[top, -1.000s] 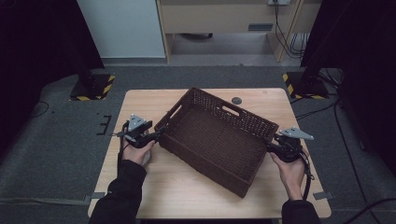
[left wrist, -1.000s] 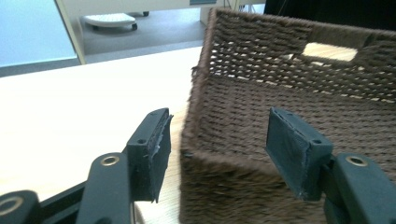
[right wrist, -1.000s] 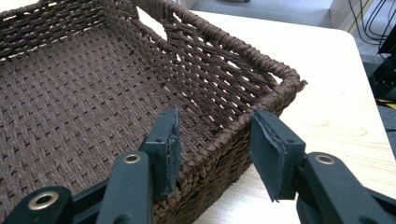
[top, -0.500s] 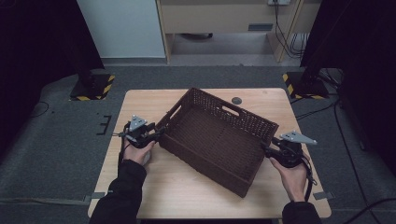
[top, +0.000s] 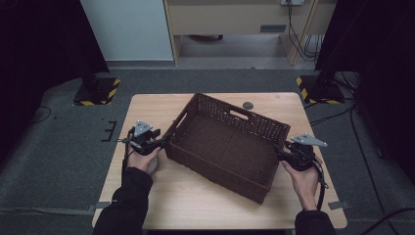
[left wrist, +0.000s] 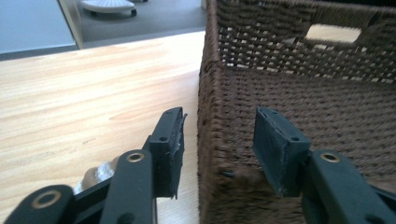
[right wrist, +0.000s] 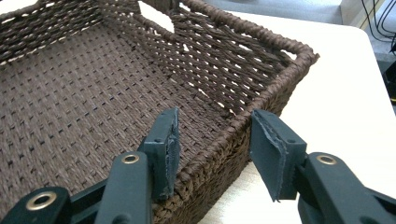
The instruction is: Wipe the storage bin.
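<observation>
A dark brown wicker basket [top: 225, 142] sits askew on the wooden table [top: 195, 205], and nothing lies in it. My left gripper [top: 164, 141] is at its left corner. In the left gripper view the gripper [left wrist: 217, 144] straddles the basket wall [left wrist: 280, 93], and a sliver of table shows beside the left pad. Its jaws have just been closing. My right gripper [top: 281, 154] is at the right corner. In the right gripper view the gripper [right wrist: 215, 149] straddles the basket rim [right wrist: 280, 70]. These jaws too have just closed a little, and neither pad presses the weave.
A small dark round disc [top: 248, 105] lies on the table beyond the basket. Yellow-black striped stand bases [top: 98, 90] rest on the grey floor left and right of the table. A cabinet and cables are at the back.
The left jaws have narrowed around the basket wall. The right jaws widened slightly, then narrowed again. Basket and hands stay where they were.
</observation>
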`<state>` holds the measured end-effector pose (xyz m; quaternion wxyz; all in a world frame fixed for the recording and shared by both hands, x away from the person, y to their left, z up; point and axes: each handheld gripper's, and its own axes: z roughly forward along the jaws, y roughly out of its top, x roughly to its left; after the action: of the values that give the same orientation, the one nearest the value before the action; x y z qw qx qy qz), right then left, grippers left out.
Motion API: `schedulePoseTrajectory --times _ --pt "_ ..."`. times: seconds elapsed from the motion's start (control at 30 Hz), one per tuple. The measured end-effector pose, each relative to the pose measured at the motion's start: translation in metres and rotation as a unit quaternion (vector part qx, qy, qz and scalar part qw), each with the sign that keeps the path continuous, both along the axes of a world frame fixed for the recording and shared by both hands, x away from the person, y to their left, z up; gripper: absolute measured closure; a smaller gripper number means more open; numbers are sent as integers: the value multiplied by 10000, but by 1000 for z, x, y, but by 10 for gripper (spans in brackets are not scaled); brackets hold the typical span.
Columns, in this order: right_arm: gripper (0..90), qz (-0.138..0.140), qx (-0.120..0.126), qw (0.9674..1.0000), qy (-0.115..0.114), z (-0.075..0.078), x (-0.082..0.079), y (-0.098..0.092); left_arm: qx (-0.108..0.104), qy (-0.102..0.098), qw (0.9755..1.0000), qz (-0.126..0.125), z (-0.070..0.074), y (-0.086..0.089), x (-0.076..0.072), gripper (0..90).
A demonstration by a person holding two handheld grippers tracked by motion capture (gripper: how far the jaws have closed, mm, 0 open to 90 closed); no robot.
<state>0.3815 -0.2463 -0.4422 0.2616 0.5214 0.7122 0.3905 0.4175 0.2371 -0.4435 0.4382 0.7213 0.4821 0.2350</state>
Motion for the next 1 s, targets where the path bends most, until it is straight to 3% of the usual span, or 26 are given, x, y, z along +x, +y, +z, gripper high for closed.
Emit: schedulePoseTrajectory --times 0.17,0.23,0.37,0.47,0.6,0.73,1.0 --pt "495 102 95 9999 -86 6 -6 -1 -123 32 9998 -170 -1 -5 -2 629" --pt "487 145 169 9997 -88 8 -11 -1 -33 -17 9999 -132 -1 -7 -5 629" --pt "479 244 127 9996 36 4 -16 2 -116 31 9998 -152 -1 -7 -11 626" --pt "474 221 -12 9997 120 1 -14 5 -62 12 9998 -186 -1 -8 -16 620" --pt "495 153 -1 9998 148 0 -9 3 -27 -2 9997 -233 2 -6 -16 613" --pt "511 149 -158 9997 123 -1 -2 3 190 -108 9996 -182 2 -3 -14 589" --pt "509 113 -95 9999 65 -1 0 1 281 -63 9990 -329 -7 -12 -11 592"
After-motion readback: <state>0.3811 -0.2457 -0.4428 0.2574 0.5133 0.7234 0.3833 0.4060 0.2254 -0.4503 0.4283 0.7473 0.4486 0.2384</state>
